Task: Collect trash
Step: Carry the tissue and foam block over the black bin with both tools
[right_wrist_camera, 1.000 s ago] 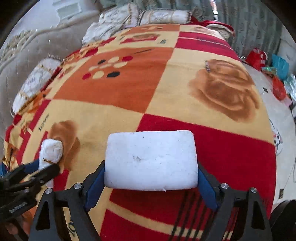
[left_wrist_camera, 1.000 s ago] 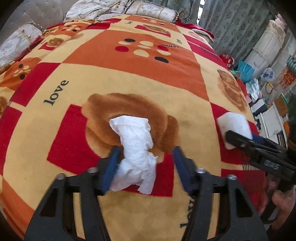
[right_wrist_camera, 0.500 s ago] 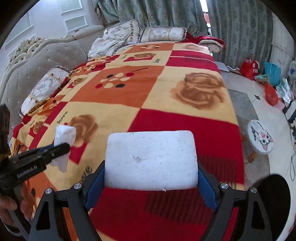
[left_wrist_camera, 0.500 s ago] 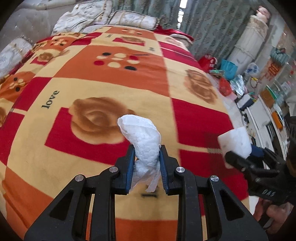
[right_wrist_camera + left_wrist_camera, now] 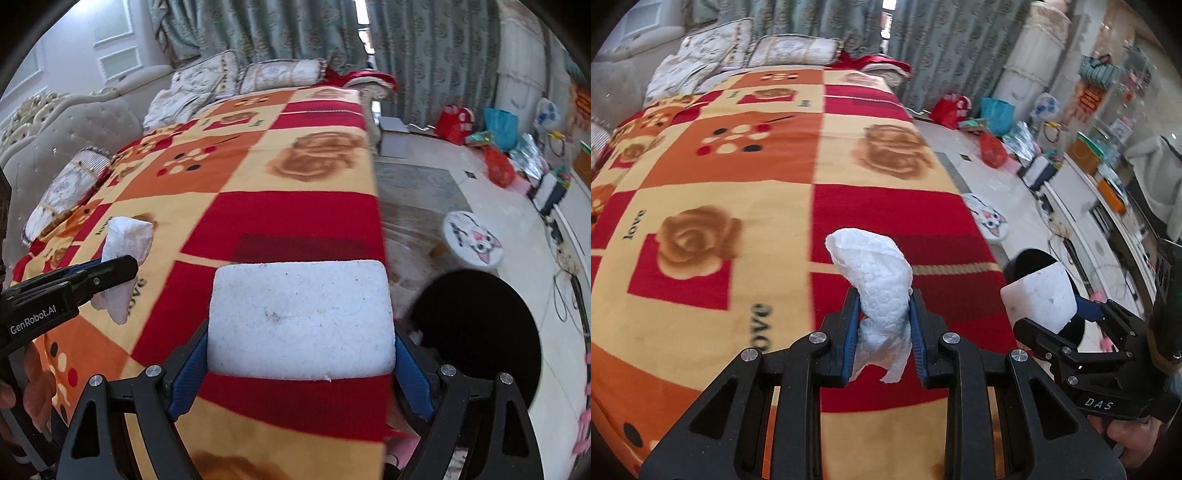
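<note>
My left gripper (image 5: pixel 884 325) is shut on a crumpled white tissue (image 5: pixel 875 273) and holds it above the bed's red and orange blanket (image 5: pixel 738 166). The tissue (image 5: pixel 125 240) and the left gripper (image 5: pixel 122 267) also show at the left of the right wrist view. My right gripper (image 5: pixel 299 354) is shut on a flat white foam block (image 5: pixel 299 317), its blue pads pressing both ends. That block (image 5: pixel 1039 297) appears at the right of the left wrist view. A round black bin (image 5: pixel 476 332) stands on the floor just past the bed's edge, right of the block.
Pillows (image 5: pixel 258 74) and a padded headboard (image 5: pixel 74 122) lie at the bed's far end. On the floor are a cat-face stool (image 5: pixel 474 240), red and blue bags (image 5: pixel 476 125) and a low white cabinet (image 5: pixel 1089 221) with cables. A person's hand (image 5: pixel 1130 443) grips the right gripper.
Both grippers have risen and swung right toward the bed's edge. The left jaws closed on the tissue and lifted it off the blanket. The black bin has come into view.
</note>
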